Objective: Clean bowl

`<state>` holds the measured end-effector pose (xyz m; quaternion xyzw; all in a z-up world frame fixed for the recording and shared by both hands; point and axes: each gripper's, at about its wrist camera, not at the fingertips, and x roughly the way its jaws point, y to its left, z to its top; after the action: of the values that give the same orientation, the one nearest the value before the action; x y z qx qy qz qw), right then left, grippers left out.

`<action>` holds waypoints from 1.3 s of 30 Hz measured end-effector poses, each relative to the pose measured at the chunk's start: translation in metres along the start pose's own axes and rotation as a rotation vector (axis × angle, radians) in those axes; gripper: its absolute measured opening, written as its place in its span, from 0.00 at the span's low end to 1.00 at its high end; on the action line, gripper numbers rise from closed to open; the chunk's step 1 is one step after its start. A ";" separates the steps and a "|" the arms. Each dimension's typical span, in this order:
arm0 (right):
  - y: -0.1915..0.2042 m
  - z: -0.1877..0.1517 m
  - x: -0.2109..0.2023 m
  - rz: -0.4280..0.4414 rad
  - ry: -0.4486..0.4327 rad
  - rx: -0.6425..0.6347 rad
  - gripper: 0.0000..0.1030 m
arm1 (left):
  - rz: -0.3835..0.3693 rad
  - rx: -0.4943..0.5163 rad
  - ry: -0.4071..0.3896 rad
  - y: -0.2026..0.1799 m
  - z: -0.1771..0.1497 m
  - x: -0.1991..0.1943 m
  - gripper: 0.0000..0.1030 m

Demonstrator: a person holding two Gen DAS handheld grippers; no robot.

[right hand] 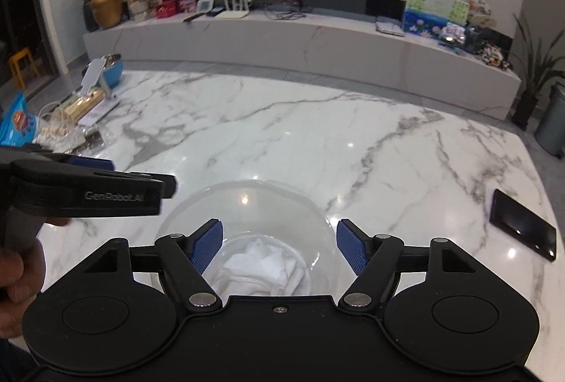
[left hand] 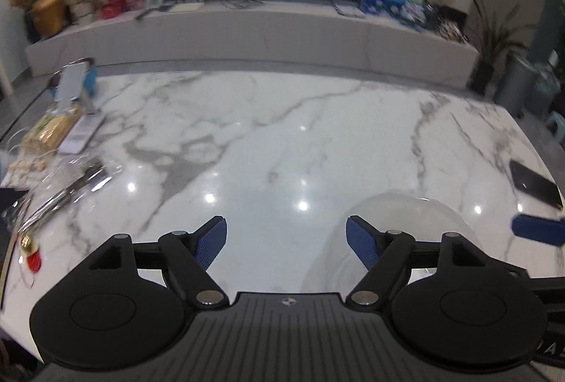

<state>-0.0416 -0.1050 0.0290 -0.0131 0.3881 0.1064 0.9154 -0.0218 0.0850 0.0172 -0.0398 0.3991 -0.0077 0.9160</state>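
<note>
A clear round glass bowl (right hand: pixel 247 226) sits low in the centre of the right wrist view, on the white grey-veined marble table (right hand: pixel 300 142), with a crumpled white cloth (right hand: pixel 263 263) lying in its bottom. The right gripper (right hand: pixel 279 242) hangs above it with fingers spread wide, the cloth showing between them, nothing pinched. The left gripper (left hand: pixel 286 239), also spread and holding nothing, has the bowl at lower right of its view, behind its right finger. Bare marble fills the middle and top of both frames. A black phone (right hand: pixel 522 228) lies near the right edge; packets and a blue metal bowl (right hand: pixel 113 69) crowd the upper left.
</note>
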 end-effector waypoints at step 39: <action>0.006 -0.090 -0.059 -0.229 -0.171 0.129 0.68 | 0.081 0.121 -0.092 -0.049 -0.088 -0.049 0.75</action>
<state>-0.1462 -0.1197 0.0080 0.0105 0.3106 -0.0230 0.9502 -0.1186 0.0326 -0.0025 0.0316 0.3568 0.0071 0.9336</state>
